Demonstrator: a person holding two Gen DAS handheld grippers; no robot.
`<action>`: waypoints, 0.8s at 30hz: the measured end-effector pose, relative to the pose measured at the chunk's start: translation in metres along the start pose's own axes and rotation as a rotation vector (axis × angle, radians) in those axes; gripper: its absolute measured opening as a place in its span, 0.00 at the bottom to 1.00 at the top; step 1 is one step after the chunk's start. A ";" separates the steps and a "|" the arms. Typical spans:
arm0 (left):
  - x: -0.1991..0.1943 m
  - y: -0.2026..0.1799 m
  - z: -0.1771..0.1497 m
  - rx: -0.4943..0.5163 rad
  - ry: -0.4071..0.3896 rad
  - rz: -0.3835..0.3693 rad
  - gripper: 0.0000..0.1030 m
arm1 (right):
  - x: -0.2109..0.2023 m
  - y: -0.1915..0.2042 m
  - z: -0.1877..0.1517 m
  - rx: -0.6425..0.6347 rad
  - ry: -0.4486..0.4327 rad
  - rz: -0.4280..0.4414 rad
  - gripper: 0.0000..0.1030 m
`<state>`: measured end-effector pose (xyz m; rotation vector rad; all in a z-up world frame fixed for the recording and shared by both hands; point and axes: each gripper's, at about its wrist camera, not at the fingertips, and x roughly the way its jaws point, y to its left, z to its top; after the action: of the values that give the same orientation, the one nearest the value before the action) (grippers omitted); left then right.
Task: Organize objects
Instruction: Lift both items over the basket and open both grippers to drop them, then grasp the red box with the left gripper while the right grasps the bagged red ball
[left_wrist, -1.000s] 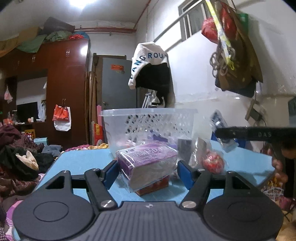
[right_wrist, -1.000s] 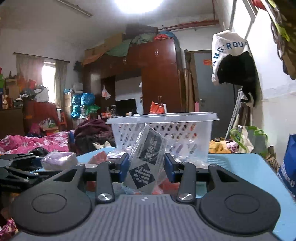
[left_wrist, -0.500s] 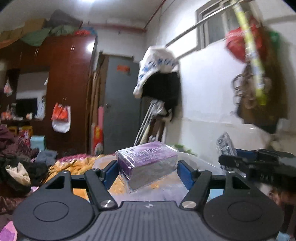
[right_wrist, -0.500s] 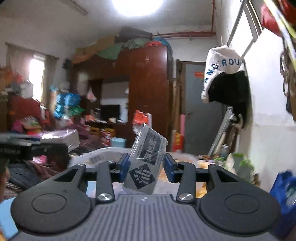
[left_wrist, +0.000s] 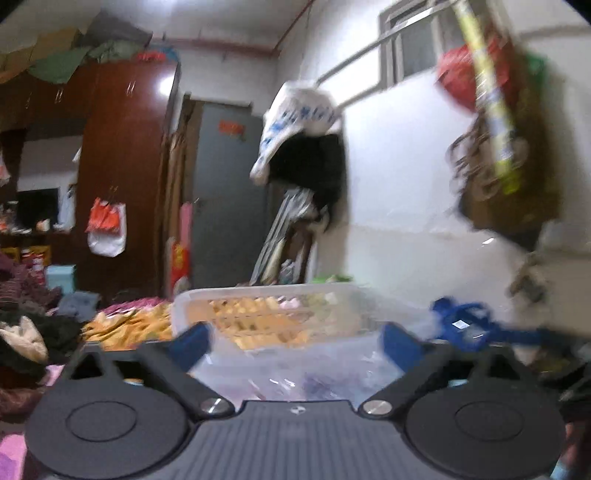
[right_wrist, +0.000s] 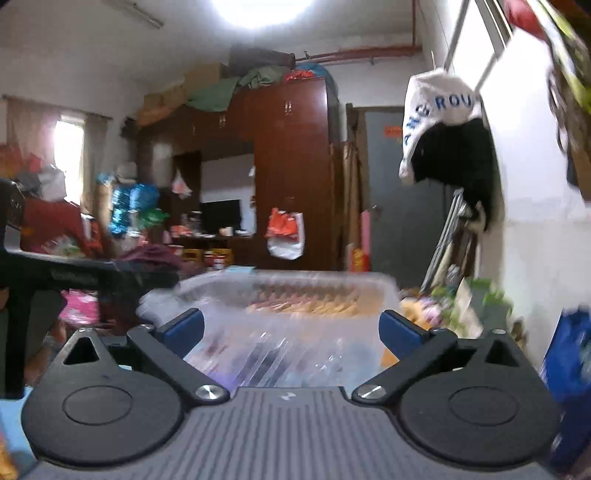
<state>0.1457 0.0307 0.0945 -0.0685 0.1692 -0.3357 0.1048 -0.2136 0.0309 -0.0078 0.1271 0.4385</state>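
Cluttered room | one clear basket (left_wrist: 266, 299) | left claw (left_wrist: 295, 341) just opened, empty | right claw (right_wrist: 291, 332) just opened, empty

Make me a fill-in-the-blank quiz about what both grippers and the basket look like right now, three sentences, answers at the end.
1. The left gripper has just been opening; its jaws now stand wide with ____ held between them.
2. Both wrist cameras look over the rim of a clear plastic ____, just ahead of the fingers.
3. The right gripper has blue pads, and its jaws are ____.

Missing words: nothing; basket; open
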 end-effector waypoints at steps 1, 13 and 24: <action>-0.016 -0.005 -0.010 0.007 -0.007 -0.022 1.00 | -0.008 0.001 -0.008 -0.001 0.008 0.020 1.00; -0.058 -0.032 -0.087 0.022 0.100 0.088 0.99 | -0.023 0.024 -0.064 -0.004 0.142 0.008 0.89; -0.043 -0.038 -0.111 -0.002 0.156 0.120 0.92 | -0.019 0.033 -0.079 -0.048 0.177 -0.002 0.60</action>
<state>0.0739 0.0046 -0.0042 -0.0342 0.3273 -0.2206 0.0639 -0.1945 -0.0444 -0.0937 0.2903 0.4384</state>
